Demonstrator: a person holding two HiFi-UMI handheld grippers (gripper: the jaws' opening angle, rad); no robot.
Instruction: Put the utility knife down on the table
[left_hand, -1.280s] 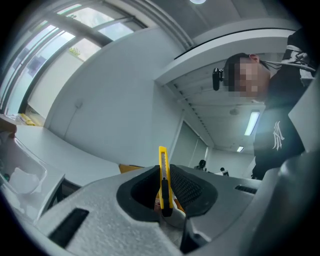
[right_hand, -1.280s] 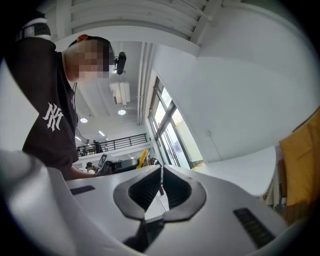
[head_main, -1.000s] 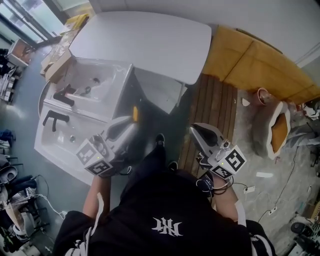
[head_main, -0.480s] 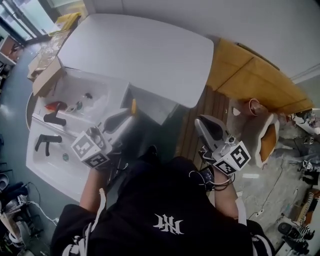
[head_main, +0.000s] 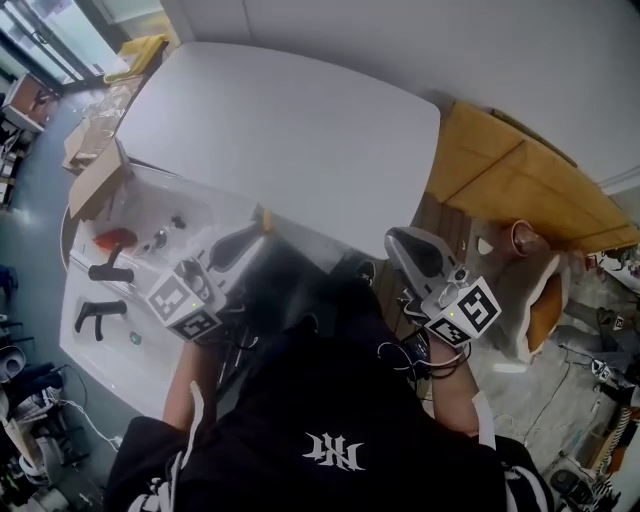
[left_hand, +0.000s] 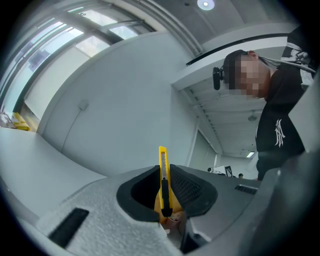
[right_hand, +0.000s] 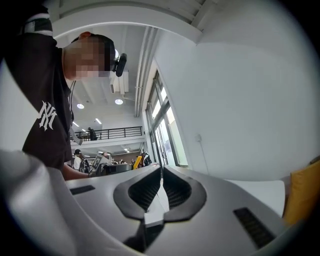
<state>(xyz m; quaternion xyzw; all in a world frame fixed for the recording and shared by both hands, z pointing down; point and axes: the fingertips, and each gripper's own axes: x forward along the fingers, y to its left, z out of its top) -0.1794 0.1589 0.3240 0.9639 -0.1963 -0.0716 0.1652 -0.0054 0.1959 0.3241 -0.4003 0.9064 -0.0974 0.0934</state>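
Note:
A yellow utility knife (left_hand: 163, 182) stands upright between the jaws of my left gripper (left_hand: 163, 172), which is shut on it. In the head view the knife's yellow tip (head_main: 263, 217) pokes out of the left gripper (head_main: 256, 232), just short of the near edge of the white table (head_main: 290, 120). My right gripper (head_main: 393, 240) hovers at the table's near right corner. In the right gripper view the right gripper (right_hand: 161, 171) has its jaws shut with nothing between them. Both grippers are tilted upward, toward the wall and ceiling.
White wash basins (head_main: 90, 340) with black taps (head_main: 108, 271) lie on the floor at the left, next to a cardboard box (head_main: 95, 185). Yellow-brown boards (head_main: 520, 190) and a sack (head_main: 550, 300) lie at the right. Wooden slats (head_main: 440, 215) show beside the table.
The table has come nearer in the head view. Both grippers now reach its near edge. The left gripper still holds the knife; the right stays shut.

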